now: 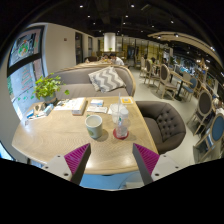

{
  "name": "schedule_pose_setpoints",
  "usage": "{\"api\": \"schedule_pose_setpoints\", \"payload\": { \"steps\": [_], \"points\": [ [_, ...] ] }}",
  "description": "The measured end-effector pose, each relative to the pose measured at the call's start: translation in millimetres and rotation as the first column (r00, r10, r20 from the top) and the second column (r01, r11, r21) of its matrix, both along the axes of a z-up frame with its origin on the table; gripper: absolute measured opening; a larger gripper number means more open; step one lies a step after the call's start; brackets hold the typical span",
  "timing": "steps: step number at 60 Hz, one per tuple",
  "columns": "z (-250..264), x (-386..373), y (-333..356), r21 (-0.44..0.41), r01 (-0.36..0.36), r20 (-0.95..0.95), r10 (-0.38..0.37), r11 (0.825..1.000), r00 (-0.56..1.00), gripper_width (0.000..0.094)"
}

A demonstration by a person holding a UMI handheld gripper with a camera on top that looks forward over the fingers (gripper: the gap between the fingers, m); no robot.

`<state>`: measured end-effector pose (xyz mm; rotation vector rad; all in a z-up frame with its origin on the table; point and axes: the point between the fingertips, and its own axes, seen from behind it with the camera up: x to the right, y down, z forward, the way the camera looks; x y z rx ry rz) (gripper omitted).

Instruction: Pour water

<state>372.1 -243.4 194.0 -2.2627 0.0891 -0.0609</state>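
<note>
Wood tabletop (45, 140) fills the near field in the gripper view, our only view, and we read everything off it. Our gripper (112, 158) hangs over the near edge of the table with the jaws spread wide and nothing between them; both magenta pads (76, 156) face an empty gap. Two task vessels stand just ahead, upright, side by side but apart: a pale mug (94, 125) slightly left of our centreline, and a clear tall cup (120, 121) with a reddish base slightly right of it. We can't tell which one holds water or how full either is. Key relation as we judge it: both sit beyond the fingertips, nearly dead ahead, long axes vertical, so a straight forward reach with a small sideways offset should bracket whichever we pick; the tall cup looks the likelier pouring vessel and lies toward the right finger. The spacing between them looks tight, so we risk clipping the neighbour while closing. Farther out on the table: books (88, 104) and a potted plant (46, 88) far left. Beyond that, a grey sofa (92, 78) with a patterned cushion, and a dark armchair (164, 122) on the right, clear of our path.
</note>
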Motion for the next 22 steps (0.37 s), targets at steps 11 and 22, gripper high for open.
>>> {"api": "schedule_pose_setpoints", "payload": {
  "steps": [11, 22],
  "points": [
    [17.4, -13.4, -17.3, 0.017, -0.008, 0.030, 0.007, 1.000, 1.000, 0.0857],
    [21.2, -22.6, -22.1, 0.022, -0.038, 0.033, 0.037, 0.999, 0.999, 0.0856]
  ]
}}
